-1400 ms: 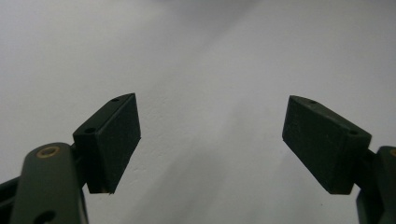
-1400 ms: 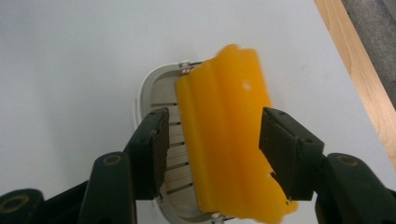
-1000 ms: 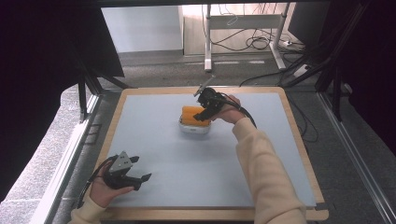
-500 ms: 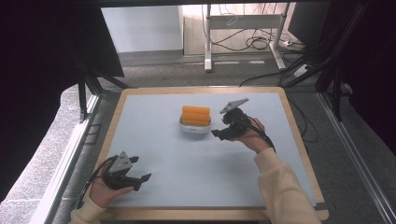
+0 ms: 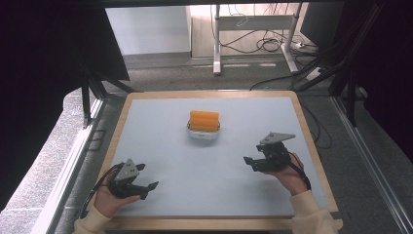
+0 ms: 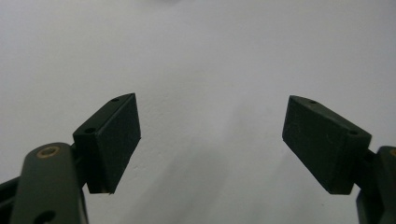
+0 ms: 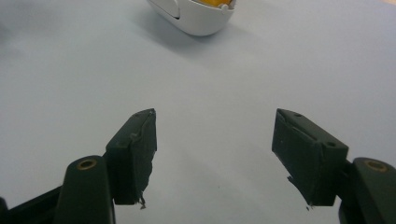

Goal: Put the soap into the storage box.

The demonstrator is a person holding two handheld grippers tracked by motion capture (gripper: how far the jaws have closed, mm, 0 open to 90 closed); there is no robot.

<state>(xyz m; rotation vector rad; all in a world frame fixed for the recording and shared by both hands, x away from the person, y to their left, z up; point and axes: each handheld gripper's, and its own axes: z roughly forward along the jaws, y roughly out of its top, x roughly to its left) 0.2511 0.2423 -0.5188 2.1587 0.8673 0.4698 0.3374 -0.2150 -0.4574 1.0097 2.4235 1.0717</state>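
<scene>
A small white bowl (image 5: 203, 134) sits near the middle of the grey table, and an orange object (image 5: 204, 120) rests in it. The same bowl (image 7: 194, 16) appears at the top of the right gripper view. My right gripper (image 5: 251, 163) is at the table's right front, open, its jaws wide apart with nothing between them. My left gripper (image 5: 147, 187) rests near the front left corner, also open and empty. In the left gripper view the left gripper (image 6: 210, 140) faces bare table surface.
The table (image 5: 160, 146) has a light wooden rim (image 5: 214, 224) all round. Beyond the far edge are a grey floor, desk legs (image 5: 215, 39) and cables (image 5: 272, 46). Dark frame posts stand at both sides.
My right gripper has drawn back from the bowl, moving right and toward the front of the table. The orange object stays in the bowl. The left gripper has not moved.
</scene>
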